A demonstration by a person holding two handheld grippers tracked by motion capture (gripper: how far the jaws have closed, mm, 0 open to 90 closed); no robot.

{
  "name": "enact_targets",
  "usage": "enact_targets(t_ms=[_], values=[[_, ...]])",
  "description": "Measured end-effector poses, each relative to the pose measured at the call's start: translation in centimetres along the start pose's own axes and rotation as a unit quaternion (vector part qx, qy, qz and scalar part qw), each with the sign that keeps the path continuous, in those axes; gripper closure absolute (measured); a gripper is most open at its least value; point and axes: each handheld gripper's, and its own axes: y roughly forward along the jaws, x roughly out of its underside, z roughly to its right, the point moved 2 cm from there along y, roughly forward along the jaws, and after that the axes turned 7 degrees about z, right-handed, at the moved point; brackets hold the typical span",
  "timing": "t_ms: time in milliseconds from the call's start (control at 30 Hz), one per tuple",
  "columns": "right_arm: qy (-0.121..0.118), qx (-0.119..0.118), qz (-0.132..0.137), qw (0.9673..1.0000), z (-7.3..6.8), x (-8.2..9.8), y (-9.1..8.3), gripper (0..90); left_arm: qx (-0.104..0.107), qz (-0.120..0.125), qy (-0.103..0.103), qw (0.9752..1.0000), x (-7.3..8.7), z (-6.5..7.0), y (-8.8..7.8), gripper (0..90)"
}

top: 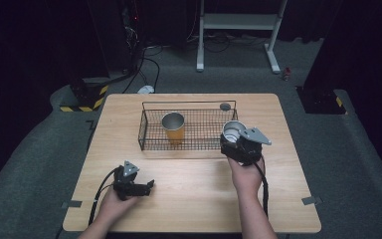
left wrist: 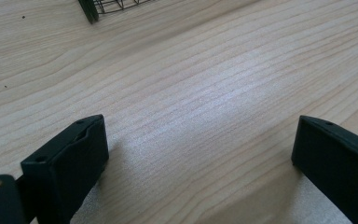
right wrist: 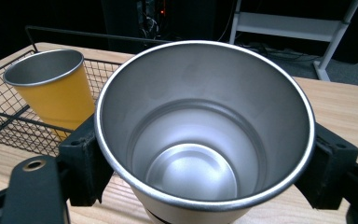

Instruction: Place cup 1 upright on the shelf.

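My right gripper is shut on a metal cup, held upright at the right end of a black wire basket. In the right gripper view the cup sits between both jaws, its shiny inside bare. A yellow cup with a steel inside stands upright in the basket's middle; the same yellow cup shows at the left behind the basket's mesh. My left gripper rests low on the table's front left, open, with bare wood between its jaws.
The wooden table has free room along its front and right. A small round grey piece sits at the basket's far right corner. Beyond the table are a white frame, cables and a dark floor.
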Motion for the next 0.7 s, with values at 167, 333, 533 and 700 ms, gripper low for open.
enact_targets(t_ms=[167,333,533,700], values=[[-0.002,-0.003,0.003,1.0,-0.3,-0.6,0.6,18.4,0.0,0.0,0.0,1.0,0.0,0.0,0.0,3.9],[-0.007,-0.006,0.008,0.9999,-0.5,-1.5,1.3,18.4,-0.002,-0.001,-0.001,1.0,-0.1,0.1,0.1,3.0],[-0.004,-0.006,0.003,1.0,-0.6,-2.0,2.4,18.5,-0.002,-0.001,-0.001,1.0,-0.1,0.1,0.1,2.7],[0.0,-0.005,-0.003,1.0,-0.7,-2.4,3.5,18.4,-0.002,-0.001,-0.001,1.0,-0.1,0.1,0.1,2.7]])
